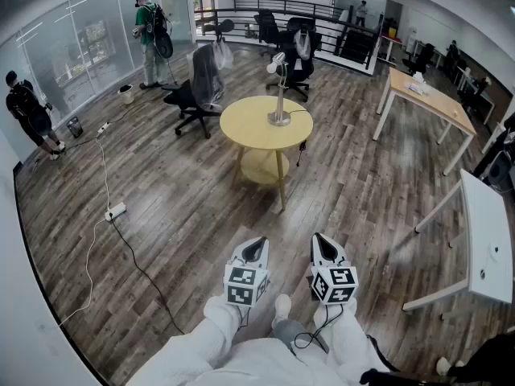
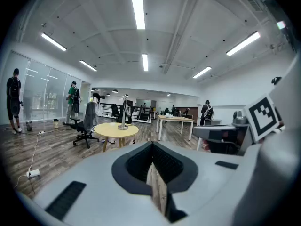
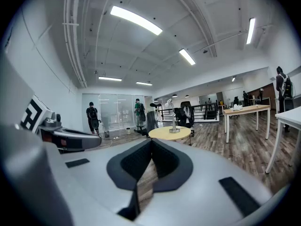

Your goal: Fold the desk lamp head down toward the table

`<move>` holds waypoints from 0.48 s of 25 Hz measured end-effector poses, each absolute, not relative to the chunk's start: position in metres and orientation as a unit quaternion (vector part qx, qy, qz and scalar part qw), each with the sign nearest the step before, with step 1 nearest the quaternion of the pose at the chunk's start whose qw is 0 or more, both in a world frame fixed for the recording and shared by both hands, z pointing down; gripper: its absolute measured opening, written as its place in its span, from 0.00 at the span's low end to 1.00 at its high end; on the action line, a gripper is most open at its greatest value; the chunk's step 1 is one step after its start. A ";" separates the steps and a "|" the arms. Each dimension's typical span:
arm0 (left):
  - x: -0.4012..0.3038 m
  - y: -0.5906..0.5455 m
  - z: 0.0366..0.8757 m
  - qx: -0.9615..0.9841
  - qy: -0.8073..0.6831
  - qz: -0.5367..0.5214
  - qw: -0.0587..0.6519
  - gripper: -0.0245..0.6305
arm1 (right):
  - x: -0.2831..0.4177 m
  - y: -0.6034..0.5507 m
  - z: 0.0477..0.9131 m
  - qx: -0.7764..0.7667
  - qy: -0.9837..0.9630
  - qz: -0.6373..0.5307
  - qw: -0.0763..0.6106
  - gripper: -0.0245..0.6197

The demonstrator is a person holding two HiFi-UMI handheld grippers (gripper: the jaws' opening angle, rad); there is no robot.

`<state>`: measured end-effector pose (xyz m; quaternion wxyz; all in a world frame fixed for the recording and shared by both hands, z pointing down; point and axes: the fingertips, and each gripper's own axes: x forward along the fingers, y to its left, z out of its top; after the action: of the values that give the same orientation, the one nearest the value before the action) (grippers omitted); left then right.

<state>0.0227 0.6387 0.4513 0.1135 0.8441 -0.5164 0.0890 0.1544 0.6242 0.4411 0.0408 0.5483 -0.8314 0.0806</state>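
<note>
Head view first: the left gripper (image 1: 256,246) and right gripper (image 1: 323,244) hover side by side over the wood floor (image 1: 177,207). Both have their jaws pressed together with nothing between them, and each gripper view confirms it. Well ahead stands the round yellow table (image 1: 241,127), and on it the desk lamp (image 1: 280,95), upright on its silver base, head raised at the top left. Both grippers are well apart from it. Over by the glass wall (image 1: 80,47) sits a small pale bin (image 1: 126,93), too far off and too small to show its contents.
</note>
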 end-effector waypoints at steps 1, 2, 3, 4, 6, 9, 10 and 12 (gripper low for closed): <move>0.024 0.629 0.452 0.844 -0.516 0.090 0.112 0.04 | 0.156 0.614 0.441 0.549 -0.831 0.080 0.040 0.06; 0.024 0.620 0.452 0.845 -0.516 0.090 0.111 0.04 | 0.158 0.604 0.441 0.549 -0.831 0.081 0.038 0.06; 0.025 0.610 0.453 0.845 -0.516 0.092 0.111 0.04 | 0.159 0.594 0.442 0.549 -0.831 0.081 0.036 0.06; 0.025 0.601 0.455 0.844 -0.516 0.093 0.111 0.04 | 0.160 0.584 0.443 0.549 -0.831 0.082 0.034 0.06; 0.024 0.582 0.459 0.843 -0.517 0.096 0.112 0.04 | 0.160 0.564 0.444 0.548 -0.832 0.084 0.031 0.06; 0.024 0.550 0.459 0.842 -0.518 0.098 0.112 0.04 | 0.160 0.529 0.442 0.543 -0.835 0.085 0.027 0.06; 0.025 0.538 0.457 0.842 -0.519 0.098 0.113 0.04 | 0.159 0.517 0.440 0.541 -0.836 0.085 0.027 0.06; 0.027 0.515 0.453 0.842 -0.519 0.096 0.113 0.04 | 0.159 0.492 0.439 0.536 -0.839 0.088 0.030 0.06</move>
<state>0.0270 0.5154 0.4529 0.1134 0.8420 -0.5185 0.0961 0.1594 0.4922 0.4387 0.0301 0.5360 -0.8391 0.0876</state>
